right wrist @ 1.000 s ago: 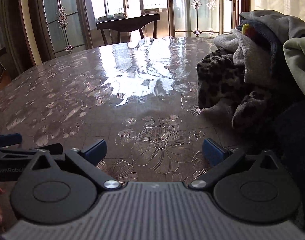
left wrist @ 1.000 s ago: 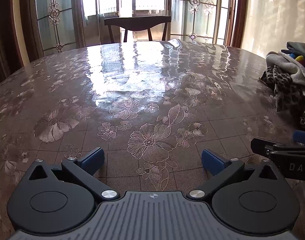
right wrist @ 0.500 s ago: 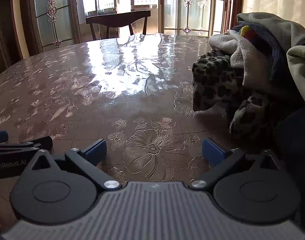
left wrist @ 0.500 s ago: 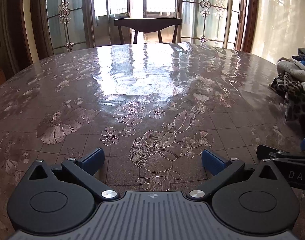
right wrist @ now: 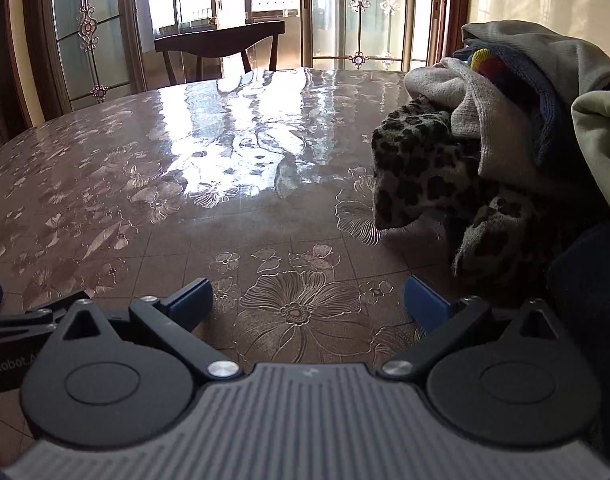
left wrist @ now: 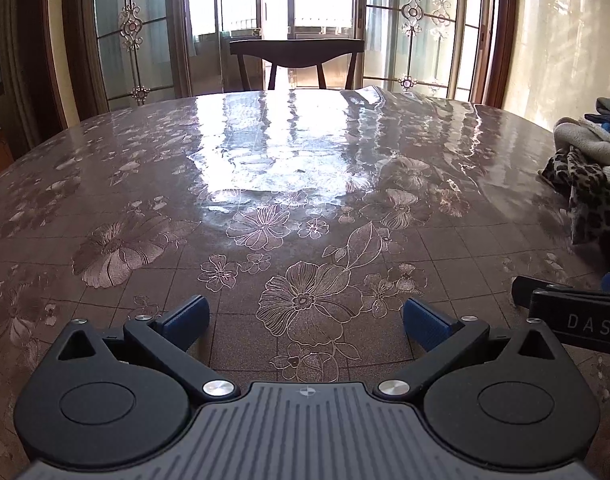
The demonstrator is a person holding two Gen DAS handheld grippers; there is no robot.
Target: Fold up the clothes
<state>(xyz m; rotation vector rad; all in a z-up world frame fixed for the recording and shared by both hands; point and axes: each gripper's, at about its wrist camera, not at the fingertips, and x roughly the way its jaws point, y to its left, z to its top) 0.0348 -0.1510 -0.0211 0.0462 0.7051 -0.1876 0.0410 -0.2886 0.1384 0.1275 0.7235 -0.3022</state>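
A heap of clothes (right wrist: 517, 136) lies on the right side of the table: a leopard-print piece (right wrist: 421, 172) in front, grey, blue and pale green pieces behind. The heap also shows at the right edge of the left wrist view (left wrist: 585, 184). My right gripper (right wrist: 307, 300) is open and empty, low over the table, just left of the heap. My left gripper (left wrist: 305, 316) is open and empty over the table's near middle. The right gripper's finger (left wrist: 561, 312) shows at the right of the left wrist view.
The round table (left wrist: 265, 184) has a glossy brown floral cover. A dark wooden chair (left wrist: 297, 56) stands at its far side before glass doors. The left gripper's finger (right wrist: 21, 320) shows at the left edge of the right wrist view.
Both views have tilted upward and shifted slightly. The heap has slid further right in the left wrist view. Both grippers stay open and empty.
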